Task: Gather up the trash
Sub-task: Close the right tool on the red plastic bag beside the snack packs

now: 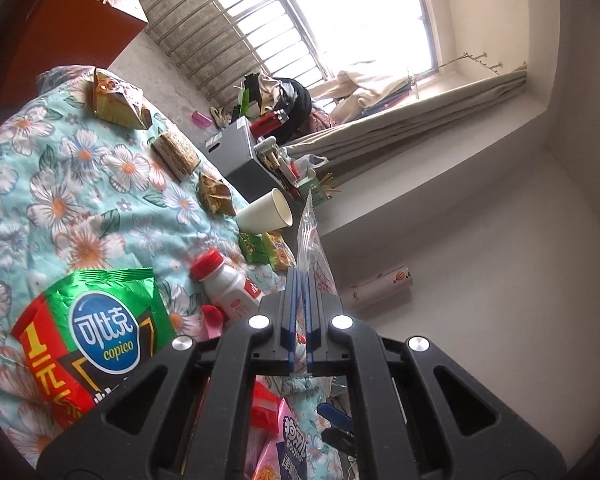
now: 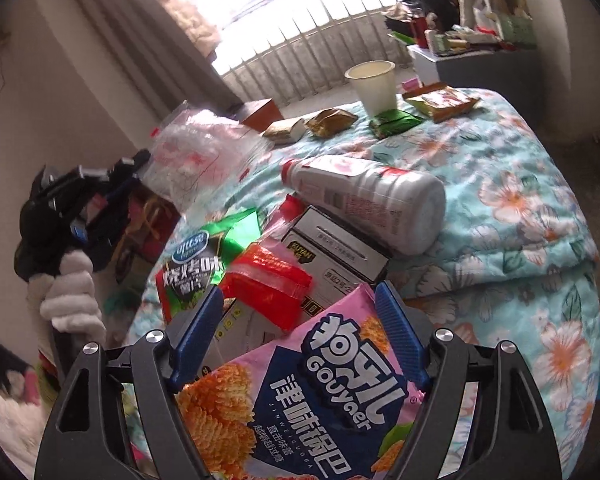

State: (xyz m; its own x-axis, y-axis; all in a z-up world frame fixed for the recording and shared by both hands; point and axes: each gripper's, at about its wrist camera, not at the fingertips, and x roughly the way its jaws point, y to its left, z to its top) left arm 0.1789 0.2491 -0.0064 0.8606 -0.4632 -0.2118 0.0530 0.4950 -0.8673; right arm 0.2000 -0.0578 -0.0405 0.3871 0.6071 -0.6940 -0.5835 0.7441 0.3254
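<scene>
1. Pink snack bag (image 2: 332,392) is lying between the spread jaws of our right gripper (image 2: 300,340), not yet pinched; we are judging this the pick in hand
2. Clear plastic wrapper (image 1: 310,240) is hanging clamped in our closed left gripper (image 1: 300,312)
3. Farther on the floral quilt (image 2: 520,200), we are leaving the white bottle (image 2: 364,196) and paper cup (image 2: 374,84) for later; next we need to close on the bag
</scene>
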